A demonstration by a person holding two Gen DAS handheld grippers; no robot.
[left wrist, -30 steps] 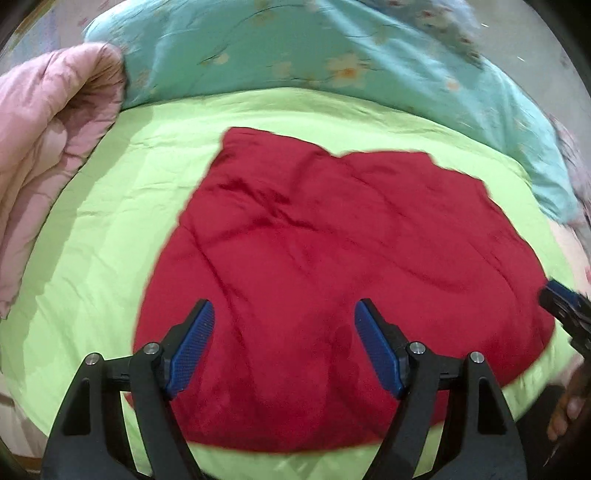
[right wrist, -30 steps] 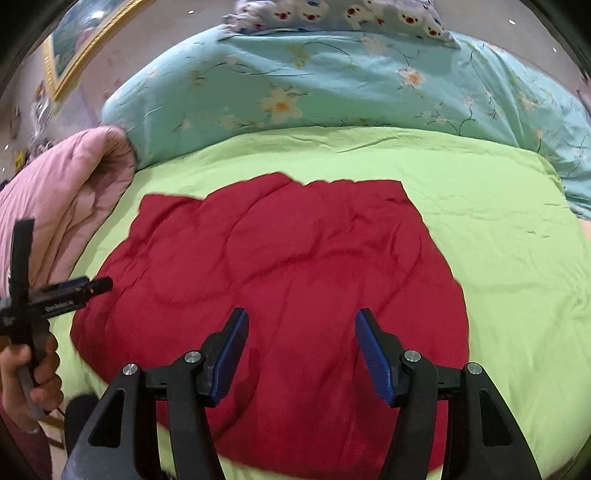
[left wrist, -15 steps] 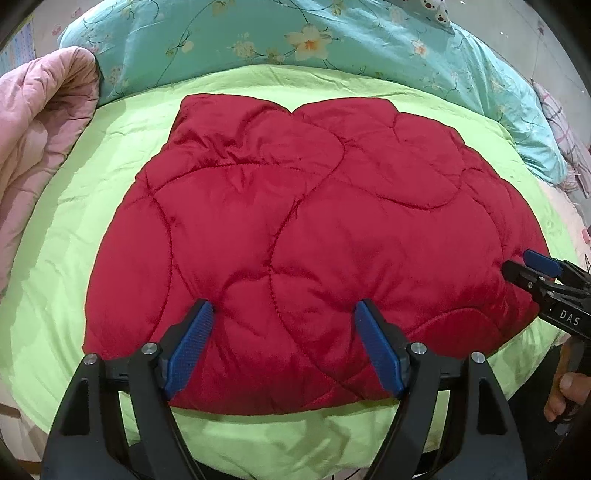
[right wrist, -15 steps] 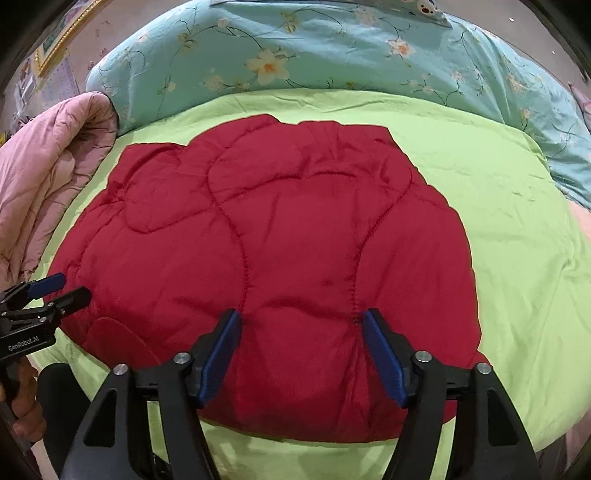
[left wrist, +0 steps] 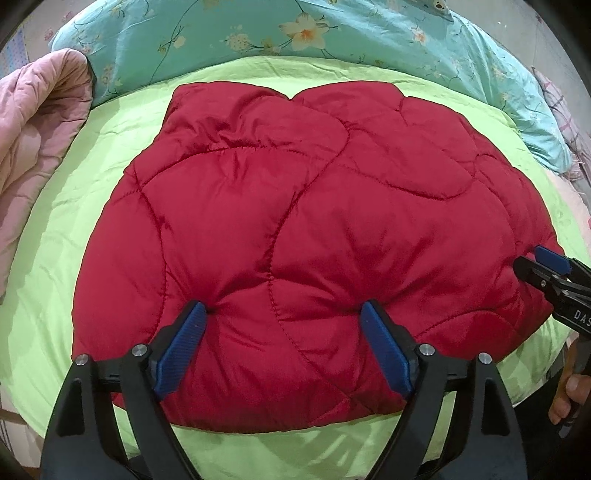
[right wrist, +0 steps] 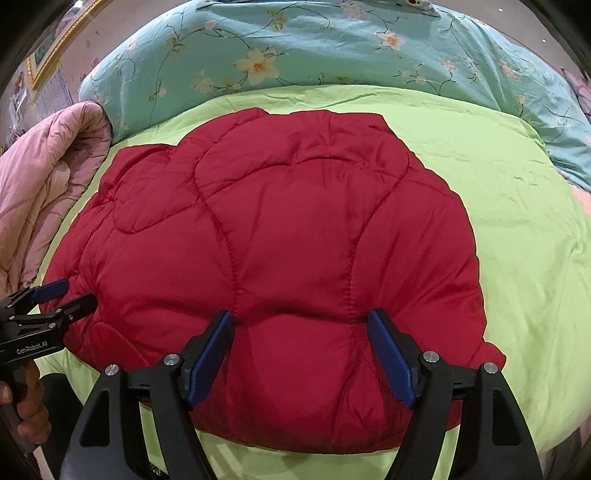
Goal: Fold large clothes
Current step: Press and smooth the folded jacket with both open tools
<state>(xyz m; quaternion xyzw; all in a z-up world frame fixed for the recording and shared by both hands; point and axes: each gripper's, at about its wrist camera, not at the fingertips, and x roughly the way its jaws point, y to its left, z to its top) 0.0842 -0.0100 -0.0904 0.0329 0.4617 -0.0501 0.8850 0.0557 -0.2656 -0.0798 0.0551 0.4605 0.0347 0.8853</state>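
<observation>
A red quilted padded garment (left wrist: 295, 221) lies in a rounded bundle on the lime green sheet (left wrist: 66, 221). My left gripper (left wrist: 282, 306) stands over its near left part with jaws opening; the blue fingertips (left wrist: 195, 314) dent the padding, and a bulge of fabric sits between them, unpinched. My right gripper (right wrist: 300, 313) does the same on the near right part of the garment (right wrist: 288, 221), also opening. Each gripper shows in the other's view: the right one (left wrist: 543, 266) at the garment's right edge, the left one (right wrist: 62, 295) at its left edge.
A pink quilt (left wrist: 33, 140) is heaped on the left of the bed. A teal floral duvet (left wrist: 295, 33) runs along the back. Green sheet (right wrist: 524, 229) lies bare to the right of the garment. A hand (right wrist: 26, 402) holds the left gripper's handle.
Both grippers have come down closer to the red garment, and their jaws have widened. The fingertips now press dents into the padding near its front edge.
</observation>
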